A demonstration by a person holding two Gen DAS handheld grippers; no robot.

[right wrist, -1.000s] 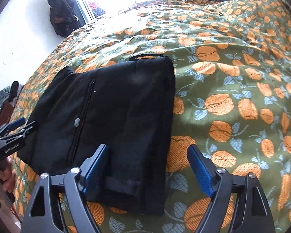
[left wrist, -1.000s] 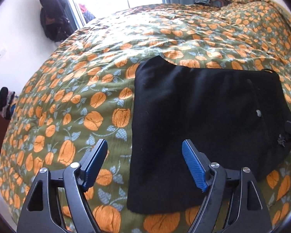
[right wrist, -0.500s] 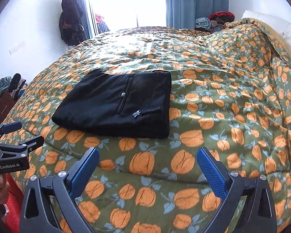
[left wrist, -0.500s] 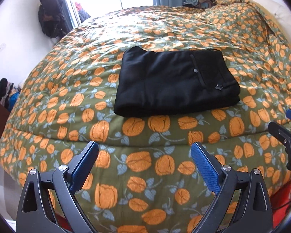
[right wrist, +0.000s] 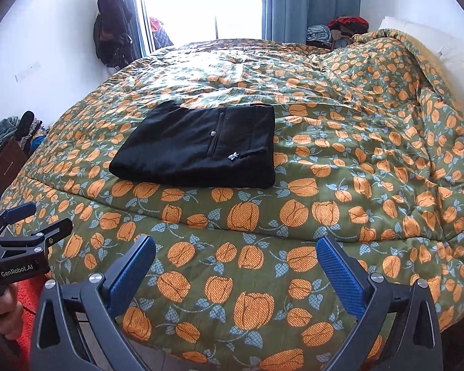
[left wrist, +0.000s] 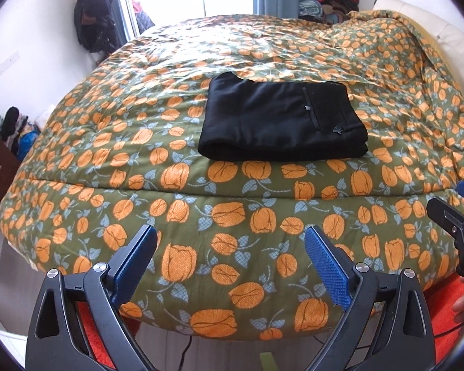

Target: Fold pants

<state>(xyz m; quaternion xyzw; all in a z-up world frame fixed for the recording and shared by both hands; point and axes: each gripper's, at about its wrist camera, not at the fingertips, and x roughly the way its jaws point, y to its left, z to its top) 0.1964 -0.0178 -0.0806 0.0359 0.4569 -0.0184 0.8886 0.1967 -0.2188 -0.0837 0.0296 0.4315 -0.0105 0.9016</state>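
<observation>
While both claws gape, one folded pants (left wrist: 281,120), one bed (left wrist: 157,61)

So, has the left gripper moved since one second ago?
Yes. The left gripper has pulled back from the folded pants, now past the near edge of the bed.

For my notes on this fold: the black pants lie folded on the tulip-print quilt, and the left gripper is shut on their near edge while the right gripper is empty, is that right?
Not quite. The left gripper is not shut on the black pants: the left wrist view shows its jaws open and empty over the tulip-print quilt, well short of the pants. The rest stands: the pants lie folded, and the right gripper is empty, its jaws opening.
</observation>
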